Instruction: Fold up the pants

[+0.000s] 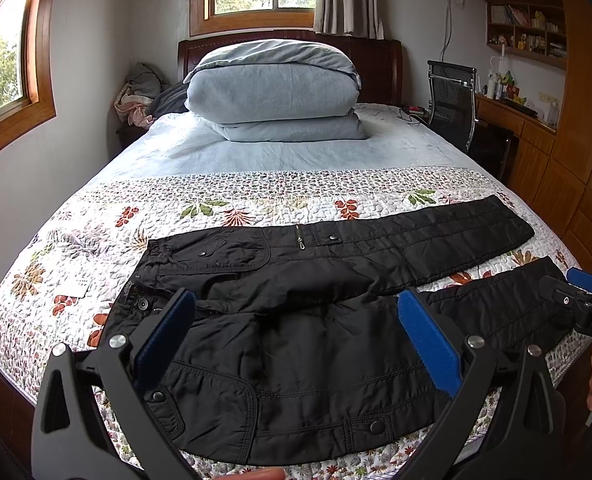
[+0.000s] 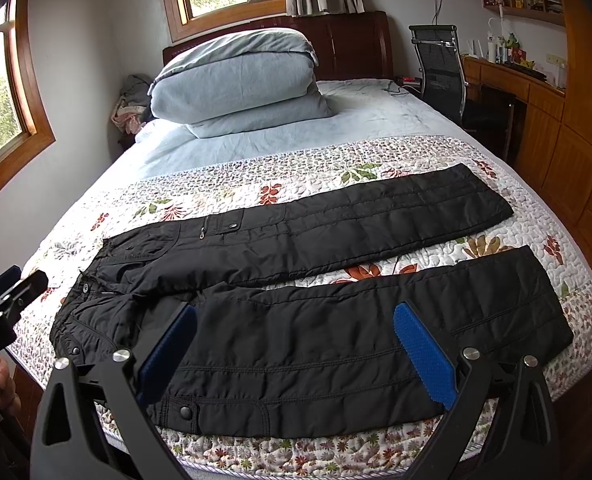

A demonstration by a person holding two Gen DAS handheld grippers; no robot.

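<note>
Black padded pants (image 1: pixel 296 320) lie flat across the foot of the bed, waist at the left, both legs spread apart and pointing right; they also show in the right wrist view (image 2: pixel 296 320). My left gripper (image 1: pixel 296 304) is open, held above the waist and near leg. My right gripper (image 2: pixel 294 320) is open, held above the near leg. Neither touches the cloth. The right gripper shows at the right edge of the left wrist view (image 1: pixel 587 292), and the left gripper shows at the left edge of the right wrist view (image 2: pixel 12 292).
The bed has a floral quilt (image 1: pixel 236 200) and a folded blue duvet (image 1: pixel 272 92) at the headboard. An office chair (image 1: pixel 451 100) and a wooden desk (image 1: pixel 515 120) stand to the right. A small white label (image 1: pixel 78 286) lies left of the waist.
</note>
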